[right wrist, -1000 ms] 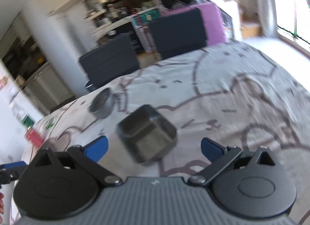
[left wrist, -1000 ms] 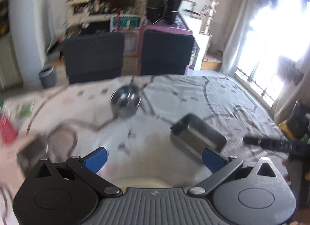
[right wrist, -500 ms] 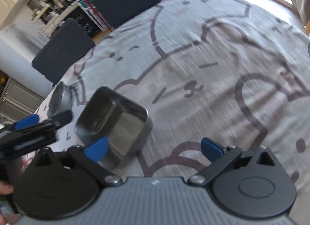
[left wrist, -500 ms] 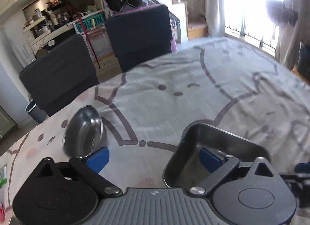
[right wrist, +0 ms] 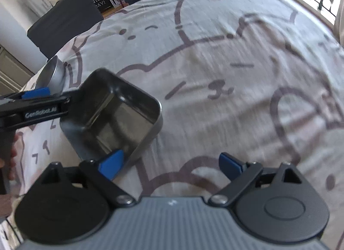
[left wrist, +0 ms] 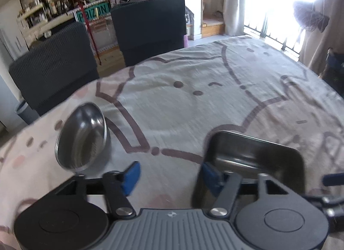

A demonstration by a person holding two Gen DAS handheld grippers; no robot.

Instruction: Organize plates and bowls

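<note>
The left claw (left wrist: 169,173) is closing astride the square steel dish's (left wrist: 253,159) left wall, not yet pinching. The right claw (right wrist: 172,163), also closing, straddles its near corner, gripping nothing.

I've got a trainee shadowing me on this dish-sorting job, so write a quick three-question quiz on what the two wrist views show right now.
1. True or false: the round steel bowl is stacked inside the square steel tray.
2. Which claw has a blue pad inside the tray at the wall nearest it? A left claw only; B right claw only; C both.
3. What covers the table?

Key
1. False: they sit apart on the cloth.
2. C.
3. A pale cloth with brown cartoon line drawings.
</note>
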